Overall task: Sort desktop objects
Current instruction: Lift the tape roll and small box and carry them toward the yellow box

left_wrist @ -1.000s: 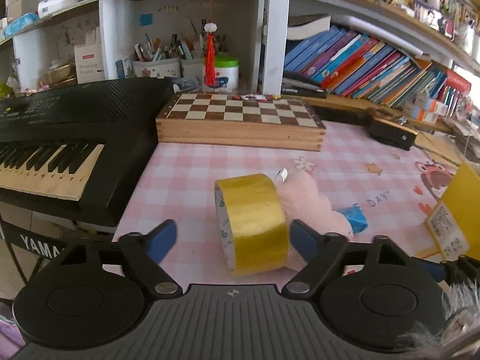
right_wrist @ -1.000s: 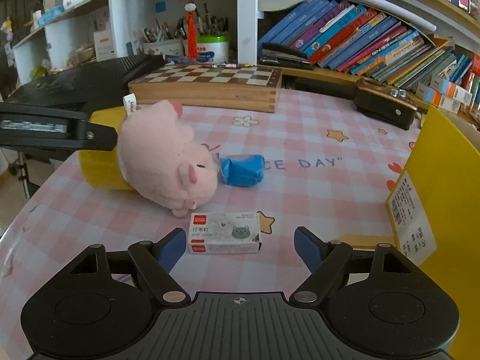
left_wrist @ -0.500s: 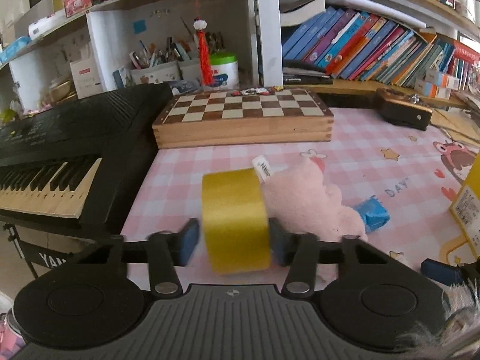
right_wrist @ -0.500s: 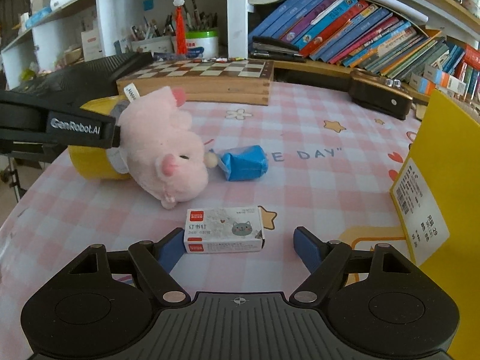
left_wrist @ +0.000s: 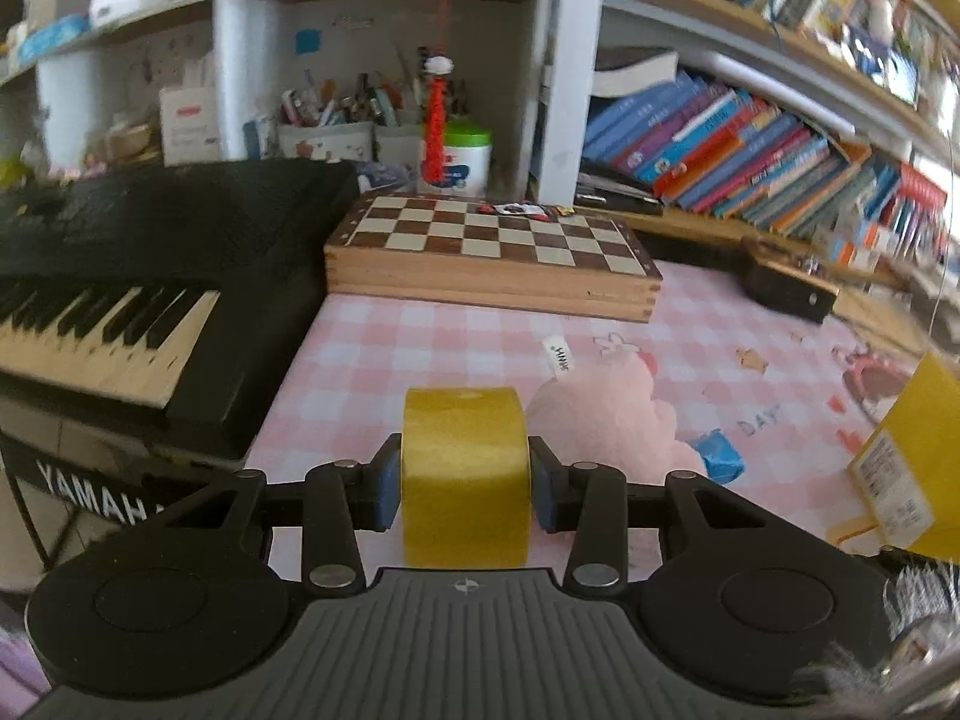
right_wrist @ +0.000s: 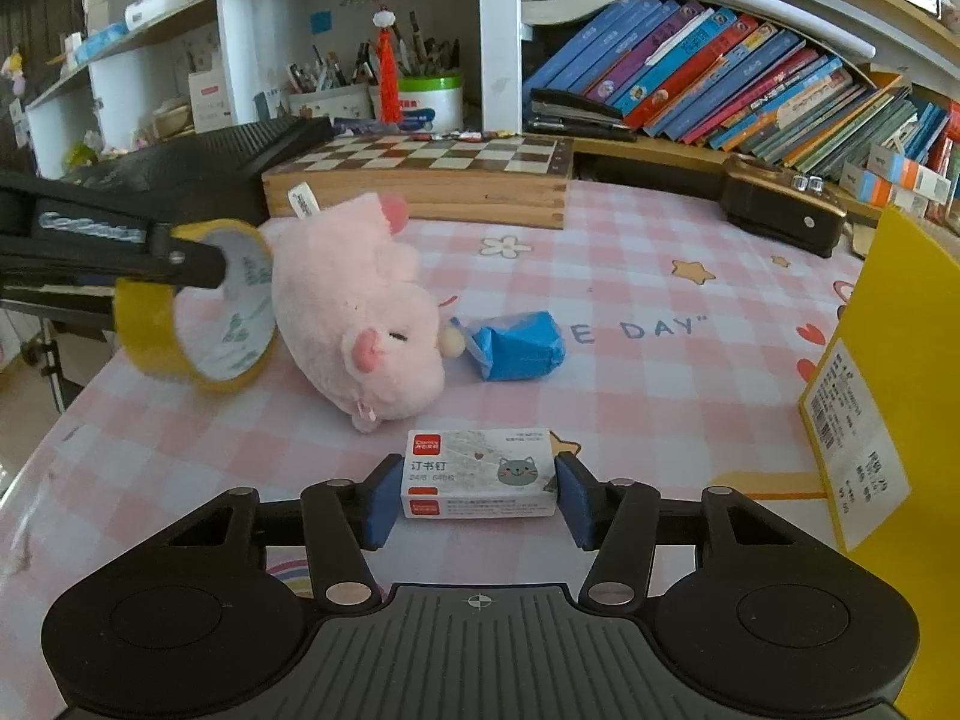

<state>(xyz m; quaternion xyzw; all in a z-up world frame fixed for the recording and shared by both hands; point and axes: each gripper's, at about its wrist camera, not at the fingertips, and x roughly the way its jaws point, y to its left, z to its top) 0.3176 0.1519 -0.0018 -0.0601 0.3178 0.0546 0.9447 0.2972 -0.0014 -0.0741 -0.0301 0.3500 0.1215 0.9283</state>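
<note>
My left gripper (left_wrist: 465, 483) is shut on a yellow tape roll (left_wrist: 465, 468), its blue pads pressed on the roll's two flat sides. From the right wrist view the roll (right_wrist: 198, 324) hangs tilted at the table's left edge, beside a pink plush pig (right_wrist: 354, 312) lying on its side. The jaws of my right gripper (right_wrist: 477, 495) are closing on a small white staple box (right_wrist: 480, 474) with a grey cat print, and the pads touch both of its ends. A crumpled blue packet (right_wrist: 519, 345) lies by the pig's snout.
A yellow box (right_wrist: 900, 390) stands at the right edge. A wooden chessboard (left_wrist: 492, 252) lies at the back, and a black keyboard (left_wrist: 120, 276) runs along the left. A dark case (right_wrist: 780, 210) sits back right, with bookshelves behind. Pink checked cloth covers the table (right_wrist: 660, 372).
The left jaws have shut on the tape roll and drawn it towards the camera. The right jaws have closed from wide open onto the ends of the staple box.
</note>
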